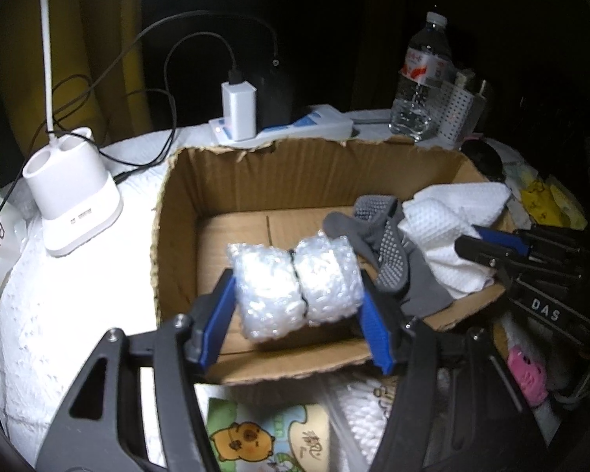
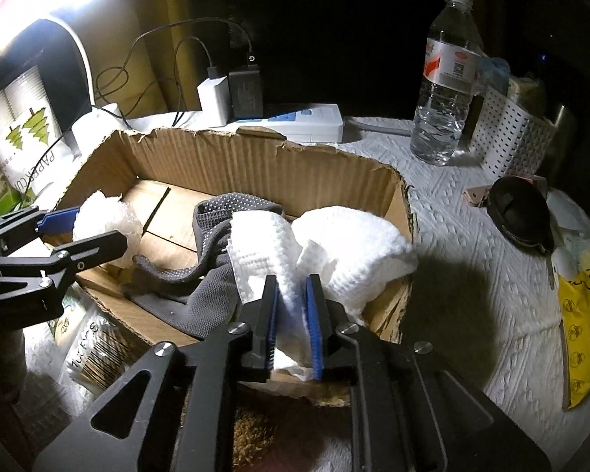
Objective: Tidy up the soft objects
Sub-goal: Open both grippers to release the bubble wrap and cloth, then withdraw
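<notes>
An open cardboard box (image 1: 200,181) (image 2: 200,157) stands on the white-covered table. My left gripper (image 1: 297,299) is shut on a roll of bubble wrap (image 1: 295,287) and holds it inside the box above the floor; the roll also shows in the right wrist view (image 2: 102,216). A grey dotted glove (image 1: 389,251) (image 2: 200,275) lies in the box and over its near wall. My right gripper (image 2: 293,295) is shut on a white waffle cloth (image 2: 334,247) (image 1: 452,228) that drapes over the box's right corner.
A power strip with chargers (image 1: 287,126) (image 2: 295,118), a water bottle (image 1: 421,78) (image 2: 444,78) and a white perforated basket (image 2: 511,133) stand behind the box. A white lamp base (image 1: 70,196) is left. A black pouch (image 2: 519,212) and yellow packet (image 2: 582,314) lie right.
</notes>
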A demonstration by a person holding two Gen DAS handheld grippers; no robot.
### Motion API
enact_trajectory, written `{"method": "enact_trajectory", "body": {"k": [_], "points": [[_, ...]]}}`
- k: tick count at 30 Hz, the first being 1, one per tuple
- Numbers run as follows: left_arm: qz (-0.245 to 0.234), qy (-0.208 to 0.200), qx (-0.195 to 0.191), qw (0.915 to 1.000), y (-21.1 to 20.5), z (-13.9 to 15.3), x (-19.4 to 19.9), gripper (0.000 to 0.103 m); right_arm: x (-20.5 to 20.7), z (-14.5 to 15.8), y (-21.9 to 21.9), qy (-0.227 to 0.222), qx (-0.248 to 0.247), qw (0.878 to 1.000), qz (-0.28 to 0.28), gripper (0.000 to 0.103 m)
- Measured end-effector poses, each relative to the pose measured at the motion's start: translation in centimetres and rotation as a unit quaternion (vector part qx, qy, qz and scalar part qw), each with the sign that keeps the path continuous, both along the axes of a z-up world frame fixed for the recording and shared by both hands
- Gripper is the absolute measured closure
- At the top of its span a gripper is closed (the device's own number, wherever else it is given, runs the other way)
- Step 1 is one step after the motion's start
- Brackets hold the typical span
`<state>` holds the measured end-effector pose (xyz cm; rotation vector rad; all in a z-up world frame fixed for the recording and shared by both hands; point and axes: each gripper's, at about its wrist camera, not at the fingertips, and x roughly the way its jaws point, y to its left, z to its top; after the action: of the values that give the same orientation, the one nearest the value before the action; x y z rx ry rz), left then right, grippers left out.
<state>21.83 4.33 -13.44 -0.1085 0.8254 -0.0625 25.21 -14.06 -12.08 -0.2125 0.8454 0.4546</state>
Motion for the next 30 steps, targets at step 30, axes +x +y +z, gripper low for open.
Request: {"method": "enact_trajectory", "body": {"k": [30], "points": [[0.008,-0.046,-0.008,0.9989,-1.2,4.2,-4.0,0.019,-4.2,4.8,-2.8,-0.058,0.019,0.998,-0.029,0.054]]}}
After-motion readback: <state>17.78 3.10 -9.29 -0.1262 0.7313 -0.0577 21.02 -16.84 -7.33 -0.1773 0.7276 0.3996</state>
